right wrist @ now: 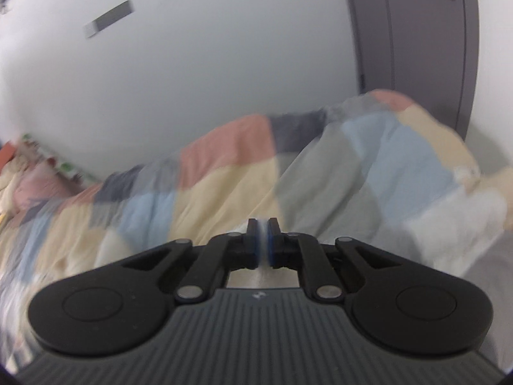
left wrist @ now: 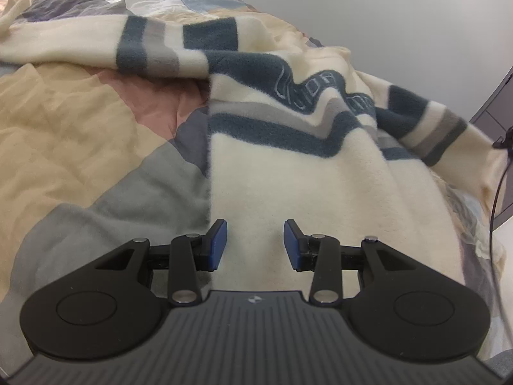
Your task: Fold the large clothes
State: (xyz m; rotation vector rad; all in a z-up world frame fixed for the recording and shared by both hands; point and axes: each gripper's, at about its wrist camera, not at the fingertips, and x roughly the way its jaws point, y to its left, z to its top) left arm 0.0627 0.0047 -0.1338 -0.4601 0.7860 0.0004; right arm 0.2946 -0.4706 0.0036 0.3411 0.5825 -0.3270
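Note:
A cream fleece sweater (left wrist: 288,176) with dark blue and grey stripes lies spread on the bed, one sleeve stretched to the far left and the other raised toward the right edge. My left gripper (left wrist: 255,243) hovers over its plain lower part, near its left edge, jaws open and nothing between the blue pads (left wrist: 219,243). In the blurred right wrist view my right gripper (right wrist: 263,240) is shut, with a thin pale strip of cloth pinched between the pads. Cream sweater cloth (right wrist: 256,280) shows just beneath it.
A patchwork bedcover (left wrist: 80,128) in beige, grey, pink and blue covers the bed (right wrist: 224,186). A white wall runs along the far side. A grey door (right wrist: 416,48) stands beyond the bed's end. A thin black cable (left wrist: 495,199) hangs at the right edge.

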